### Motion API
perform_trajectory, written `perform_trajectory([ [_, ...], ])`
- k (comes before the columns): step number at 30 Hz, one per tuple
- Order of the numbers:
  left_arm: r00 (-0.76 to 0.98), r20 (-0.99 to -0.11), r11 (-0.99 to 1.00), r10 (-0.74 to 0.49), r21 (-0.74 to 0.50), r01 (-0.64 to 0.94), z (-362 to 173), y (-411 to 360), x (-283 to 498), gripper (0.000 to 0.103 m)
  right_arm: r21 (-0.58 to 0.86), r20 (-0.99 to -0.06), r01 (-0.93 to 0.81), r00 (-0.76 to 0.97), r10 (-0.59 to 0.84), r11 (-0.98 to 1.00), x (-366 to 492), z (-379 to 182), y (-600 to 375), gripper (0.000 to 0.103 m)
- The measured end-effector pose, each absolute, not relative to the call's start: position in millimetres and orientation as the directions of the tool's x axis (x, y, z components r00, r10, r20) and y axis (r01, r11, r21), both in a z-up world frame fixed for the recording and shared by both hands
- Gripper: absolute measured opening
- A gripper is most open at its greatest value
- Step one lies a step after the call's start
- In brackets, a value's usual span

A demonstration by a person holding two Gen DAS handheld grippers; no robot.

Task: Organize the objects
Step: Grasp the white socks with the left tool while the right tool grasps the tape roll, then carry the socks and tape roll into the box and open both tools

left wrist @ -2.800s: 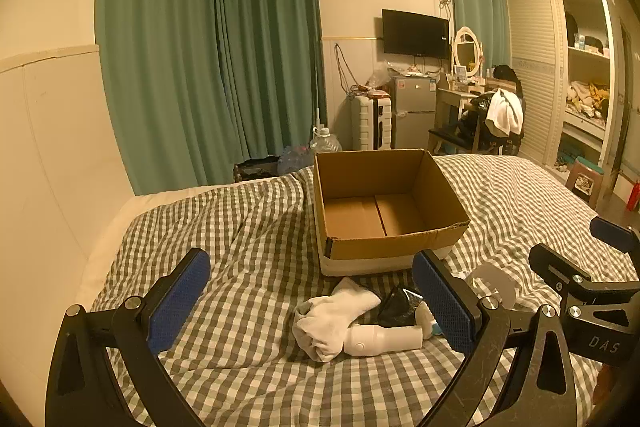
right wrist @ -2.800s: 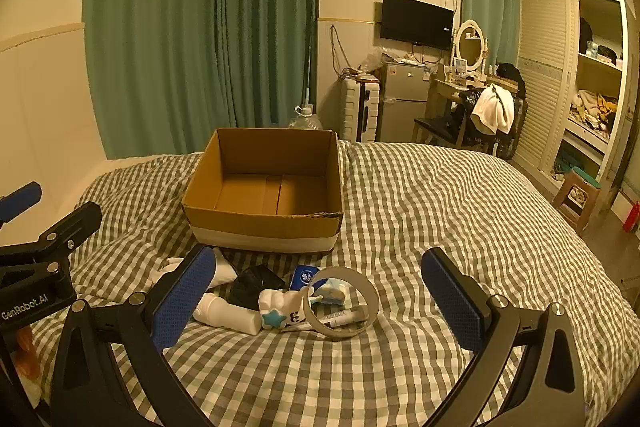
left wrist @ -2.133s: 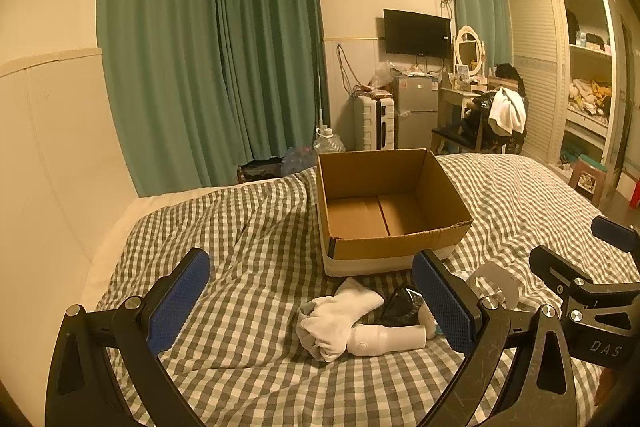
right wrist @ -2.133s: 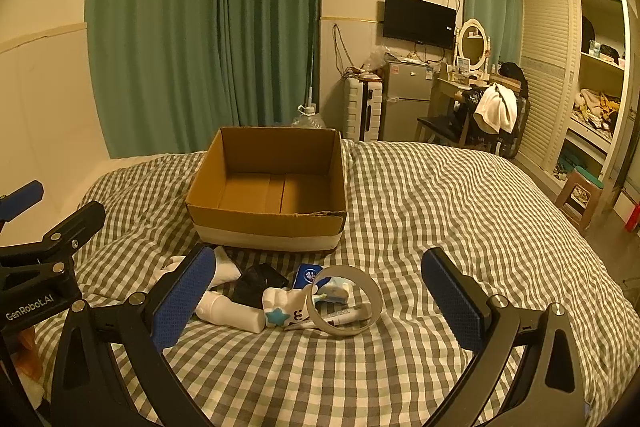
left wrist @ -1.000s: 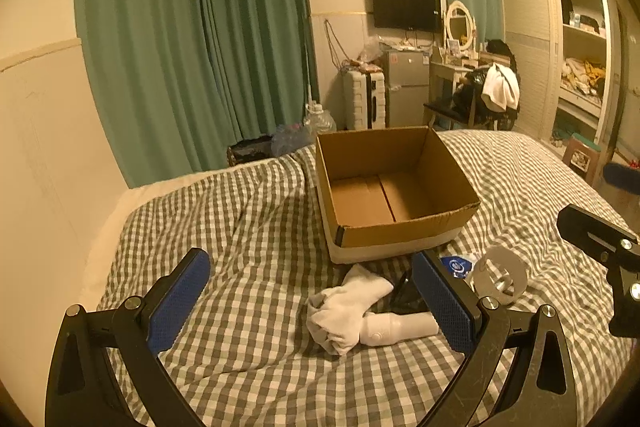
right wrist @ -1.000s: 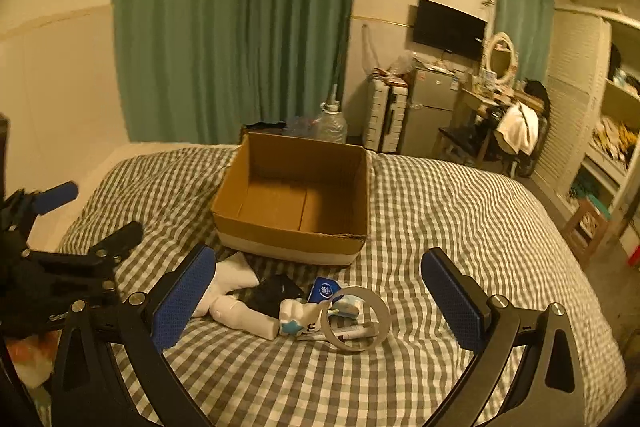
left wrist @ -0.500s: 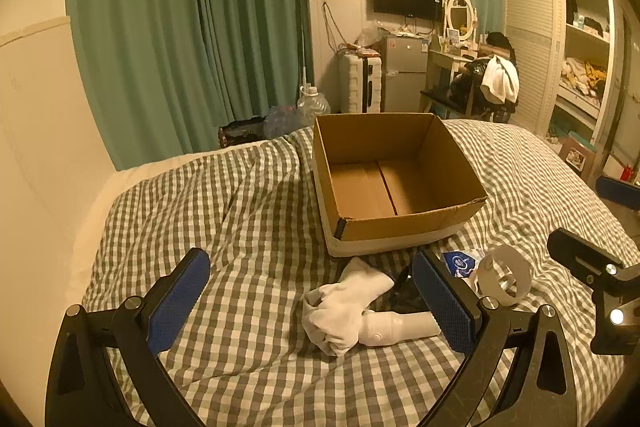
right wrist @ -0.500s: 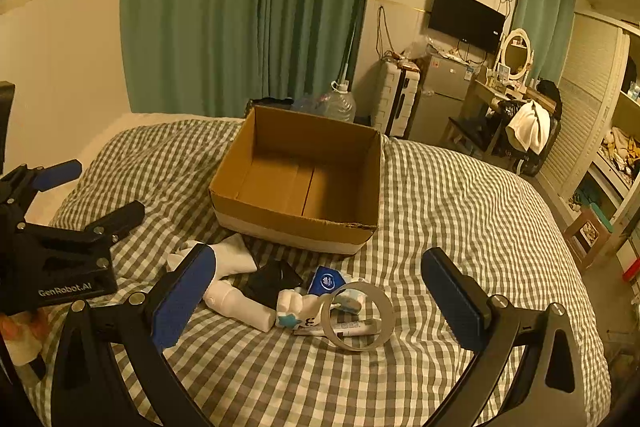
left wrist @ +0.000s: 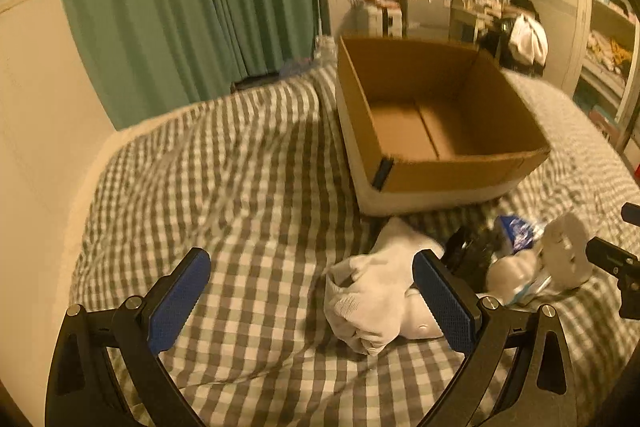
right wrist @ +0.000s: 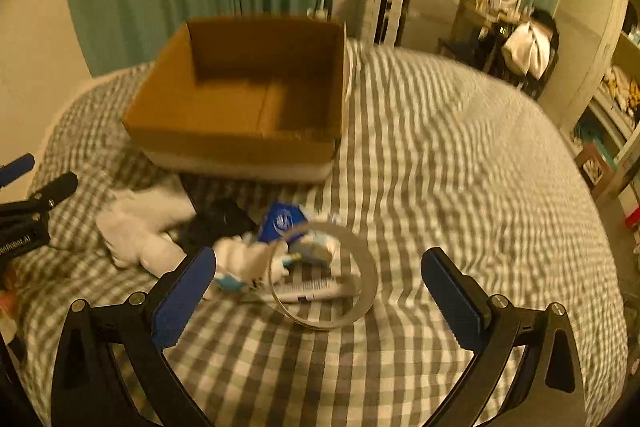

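Observation:
An empty brown cardboard box (left wrist: 432,119) (right wrist: 244,95) stands on the checked bedspread. In front of it lies a heap of small items: a white sock (left wrist: 372,291) (right wrist: 140,231), a white bottle (left wrist: 420,323), a black object (left wrist: 468,259) (right wrist: 218,223), a blue packet (left wrist: 516,231) (right wrist: 282,223), a grey tape ring (left wrist: 566,255) (right wrist: 324,275) and a tube (right wrist: 308,293). My left gripper (left wrist: 312,301) is open, left of the sock and empty. My right gripper (right wrist: 320,301) hangs open just above the tape ring, holding nothing.
The bed (right wrist: 460,187) stretches on to the right of the box. Green curtains (left wrist: 192,7) hang behind. A desk, mirror and chair with clothes (right wrist: 524,51) stand at the back right, with shelves (left wrist: 608,47) beyond. A pale wall (left wrist: 36,107) borders the bed's left side.
Both grippers have moved forward and lower toward the heap; box and items look larger. The right gripper now frames the tape ring. Nothing was taken hold of.

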State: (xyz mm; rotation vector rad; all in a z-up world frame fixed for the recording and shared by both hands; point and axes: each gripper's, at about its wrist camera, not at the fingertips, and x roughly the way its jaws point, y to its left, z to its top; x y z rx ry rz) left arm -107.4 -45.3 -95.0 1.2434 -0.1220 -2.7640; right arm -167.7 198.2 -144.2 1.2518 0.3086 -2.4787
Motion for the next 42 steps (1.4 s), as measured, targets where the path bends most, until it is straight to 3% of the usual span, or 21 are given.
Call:
perform_trajectory([
  [11, -0.493, -0.869, -0.992, -0.038, 0.092, -0.086, -164, -24, -146, 0.103, 0.030, -0.879, 0.355, -0.435, -0.194, -0.934, -197, -200, 202, 0.102],
  [18, -0.427, -0.904, -0.990, -0.011, 0.070, -0.121, -189, -17, -157, 0.103, 0.032, -0.891, 0.370, -0.410, -0.194, -0.928, -202, -212, 195, 0.084],
  [21, -0.416, -0.909, -0.994, -0.002, 0.048, -0.101, -194, -21, -159, 0.096, 0.018, -0.888, 0.377, -0.420, -0.188, -0.926, -201, -212, 193, 0.084],
  [23, -0.413, -0.910, -0.994, 0.028, 0.018, -0.108, -195, -21, -156, 0.084, 0.014, -0.887, 0.380, -0.423, -0.187, -0.925, -200, -212, 191, 0.084],
  [24, -0.409, -0.911, -0.993, 0.045, 0.004, -0.117, -195, -20, -156, 0.074, 0.011, -0.886, 0.382, -0.425, -0.186, -0.924, -198, -212, 191, 0.084],
  [28, -0.417, -0.908, -0.993, 0.045, 0.005, -0.117, -194, -17, -149, 0.064, -0.006, -0.884, 0.391, -0.432, -0.178, -0.920, -200, -212, 189, 0.084],
  [36, -0.432, -0.899, -0.995, 0.067, -0.029, -0.093, -167, -22, -129, 0.052, -0.068, -0.868, 0.430, -0.471, -0.159, -0.900, -186, -199, 179, 0.083],
  [42, -0.479, -0.877, -0.996, 0.046, -0.007, -0.084, -139, -31, -113, 0.050, -0.078, -0.840, 0.439, -0.513, -0.178, -0.895, -174, -174, 177, 0.083],
])
